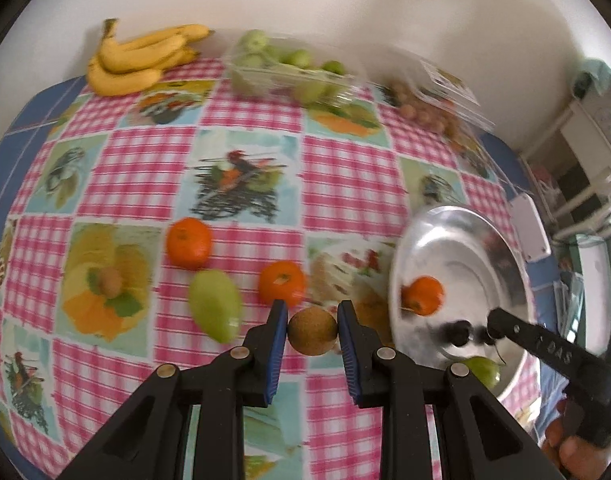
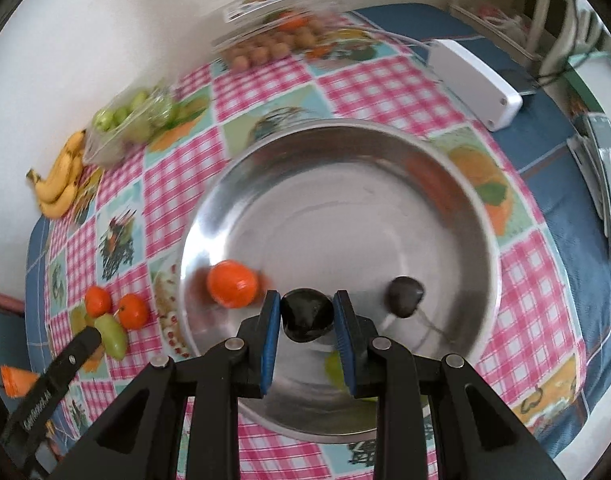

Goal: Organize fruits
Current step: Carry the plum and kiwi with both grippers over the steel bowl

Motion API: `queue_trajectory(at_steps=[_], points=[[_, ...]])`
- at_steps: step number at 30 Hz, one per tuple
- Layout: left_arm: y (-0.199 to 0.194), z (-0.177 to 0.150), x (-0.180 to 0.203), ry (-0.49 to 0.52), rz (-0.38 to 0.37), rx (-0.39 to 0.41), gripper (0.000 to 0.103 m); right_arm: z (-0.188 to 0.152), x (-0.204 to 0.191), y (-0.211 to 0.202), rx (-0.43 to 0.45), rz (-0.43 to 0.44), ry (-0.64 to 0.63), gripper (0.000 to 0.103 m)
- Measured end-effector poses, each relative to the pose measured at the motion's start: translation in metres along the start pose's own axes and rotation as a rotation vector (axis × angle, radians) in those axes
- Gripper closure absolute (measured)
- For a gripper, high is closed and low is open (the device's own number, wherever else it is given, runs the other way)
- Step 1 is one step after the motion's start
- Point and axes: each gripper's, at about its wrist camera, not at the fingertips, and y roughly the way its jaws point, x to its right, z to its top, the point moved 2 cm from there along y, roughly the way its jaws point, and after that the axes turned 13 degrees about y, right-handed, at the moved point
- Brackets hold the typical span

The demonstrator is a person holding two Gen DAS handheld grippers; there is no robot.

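Observation:
My left gripper (image 1: 312, 330) is shut on a brown kiwi (image 1: 312, 331), just above the checked tablecloth left of the steel bowl (image 1: 493, 240). Two tangerines (image 1: 189, 243) (image 1: 282, 283) and a green pear (image 1: 214, 305) lie on the cloth ahead of it. My right gripper (image 2: 307, 314) is shut on a dark plum (image 2: 306, 314) over the near part of the steel bowl (image 2: 445, 168). Inside the bowl lie a tangerine (image 2: 232, 283), a second dark plum (image 2: 404, 296) and a green fruit (image 2: 334, 368) partly hidden behind my fingers.
At the back by the wall are a bunch of bananas (image 1: 139, 60), a clear box of green fruit (image 1: 281, 70) and a clear box of small brown fruit (image 1: 425, 112). A white box (image 2: 471, 80) lies beyond the bowl. The table edge drops off at right.

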Motion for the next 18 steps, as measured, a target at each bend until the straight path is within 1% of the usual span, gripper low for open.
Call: queue_trajectory(at_steps=[6,10,18], points=[[0.006,0.003,0.041,0.102,-0.029,-0.008,0.076,0.012,0.028,-0.007,0.025,-0.005,0.067,0.075],[0.009,0.003,0.066,0.166,-0.038,-0.005,0.076,0.018,0.039,-0.012,0.042,0.000,0.086,0.075],[0.019,0.000,0.096,0.245,-0.045,-0.011,0.076,0.018,0.031,-0.007,0.048,0.019,0.055,0.075]])
